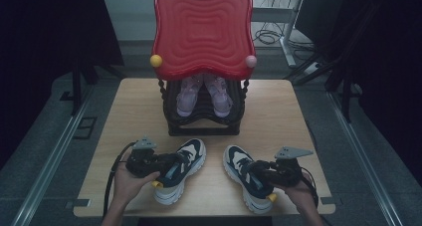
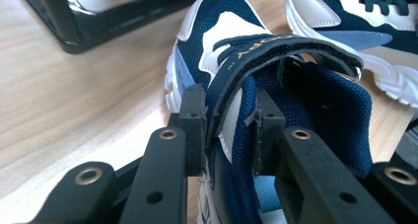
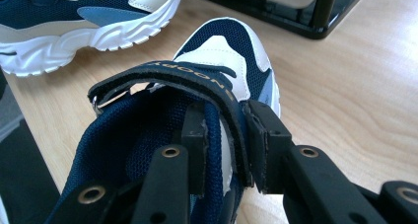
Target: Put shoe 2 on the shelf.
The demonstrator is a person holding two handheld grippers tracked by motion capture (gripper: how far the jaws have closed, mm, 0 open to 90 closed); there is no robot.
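Near edge of tabletop (image 1: 278,101): two navy-and-white sneakers, toes pointing far toward the rack.

Left tongs (image 2: 224,130): clenched on collar and strap of left sneaker (image 1: 180,169).

Right tongs (image 3: 224,145): clenched likewise on right sneaker (image 1: 247,176).

Each shoe's long axis runs on from its tongs, near to far.

Far, centre: black shoe rack (image 1: 204,111), lilac pair inside, straight ahead of both.

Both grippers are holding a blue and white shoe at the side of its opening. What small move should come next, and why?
Probably lift both shoes a little off the table. The left gripper pinches the collar and strap of the left shoe, the right gripper the same on the right shoe, and both soles rest on the wood. The black rack ahead holds a purple pair.
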